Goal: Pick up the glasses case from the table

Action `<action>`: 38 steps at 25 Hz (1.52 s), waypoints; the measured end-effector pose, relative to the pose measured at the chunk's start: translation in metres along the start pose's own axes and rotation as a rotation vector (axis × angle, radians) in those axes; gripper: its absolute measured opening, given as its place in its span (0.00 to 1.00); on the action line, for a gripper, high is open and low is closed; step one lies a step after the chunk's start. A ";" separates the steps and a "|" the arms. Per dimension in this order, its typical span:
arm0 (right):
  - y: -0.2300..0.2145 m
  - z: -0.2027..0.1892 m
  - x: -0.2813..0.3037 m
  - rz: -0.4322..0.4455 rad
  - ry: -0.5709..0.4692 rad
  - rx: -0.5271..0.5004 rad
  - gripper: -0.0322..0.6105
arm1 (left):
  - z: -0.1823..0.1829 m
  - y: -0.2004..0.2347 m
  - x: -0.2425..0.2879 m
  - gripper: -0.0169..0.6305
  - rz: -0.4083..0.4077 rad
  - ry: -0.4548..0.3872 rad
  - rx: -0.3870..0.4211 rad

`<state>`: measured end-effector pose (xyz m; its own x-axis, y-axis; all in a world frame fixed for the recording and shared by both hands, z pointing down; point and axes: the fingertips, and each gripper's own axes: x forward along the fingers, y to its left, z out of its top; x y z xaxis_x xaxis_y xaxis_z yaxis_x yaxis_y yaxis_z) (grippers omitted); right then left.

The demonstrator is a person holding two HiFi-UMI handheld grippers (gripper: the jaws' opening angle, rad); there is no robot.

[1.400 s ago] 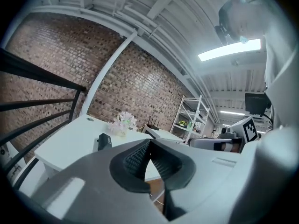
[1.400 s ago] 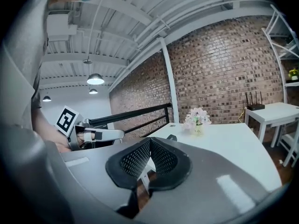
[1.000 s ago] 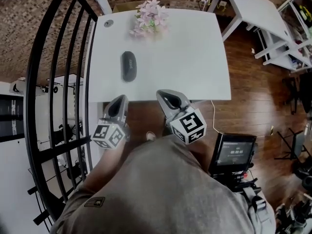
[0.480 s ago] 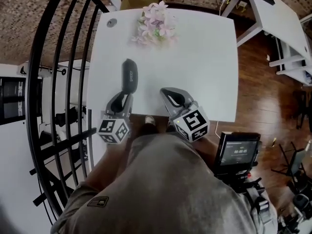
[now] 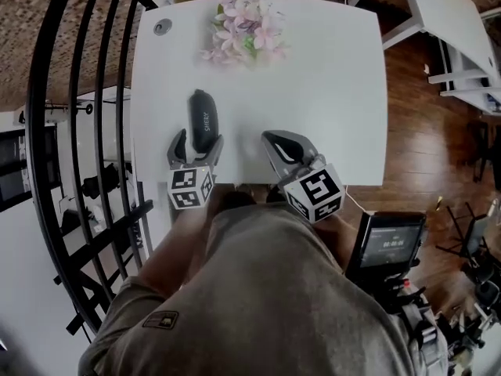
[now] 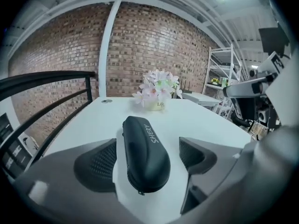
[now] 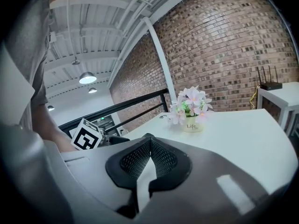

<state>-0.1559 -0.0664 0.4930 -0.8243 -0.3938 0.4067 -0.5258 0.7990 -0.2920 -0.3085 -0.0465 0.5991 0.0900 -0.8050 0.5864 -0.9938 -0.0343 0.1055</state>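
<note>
L claw [image 5: 197,139] moved astride glasses case [image 5: 203,113], opening

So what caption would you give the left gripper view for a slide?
Left gripper, jaws opening, straddles the dark glasses case on a white table, flowers beyond.

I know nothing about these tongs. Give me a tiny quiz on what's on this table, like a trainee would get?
1. True or false: the glasses case lies on the white table.
2. What stands at the table's far edge? A flowers, B a lamp, C a mug.
3. Which tongs have the case between them?
Key: 1 true. 2 A. 3 The left tongs, jaws opening, not touching it.
</note>
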 end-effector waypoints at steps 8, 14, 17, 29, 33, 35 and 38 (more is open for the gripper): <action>-0.009 -0.002 0.001 -0.036 0.013 0.031 0.07 | -0.007 -0.001 0.033 0.66 -0.012 0.090 0.039; -0.015 -0.001 0.001 -0.051 0.013 0.035 0.07 | -0.016 0.002 0.042 0.65 -0.014 0.132 0.033; -0.018 0.001 0.002 -0.056 0.009 0.037 0.07 | -0.017 0.005 0.043 0.61 -0.019 0.130 0.023; -0.011 0.002 0.003 -0.103 -0.003 0.025 0.07 | -0.004 -0.004 0.032 0.59 -0.139 0.065 -0.014; -0.007 0.007 -0.003 -0.155 -0.022 0.025 0.07 | 0.016 -0.013 0.021 0.59 -0.206 0.016 -0.018; -0.003 0.010 -0.008 -0.193 -0.037 0.027 0.07 | 0.029 -0.019 0.013 0.59 -0.246 -0.015 -0.024; -0.001 0.013 -0.019 -0.249 -0.064 0.039 0.07 | 0.048 -0.030 0.003 0.59 -0.304 -0.058 -0.026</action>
<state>-0.1429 -0.0658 0.4742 -0.6795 -0.6051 0.4150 -0.7207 0.6563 -0.2231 -0.2814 -0.0768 0.5590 0.3786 -0.7929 0.4775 -0.9197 -0.2641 0.2905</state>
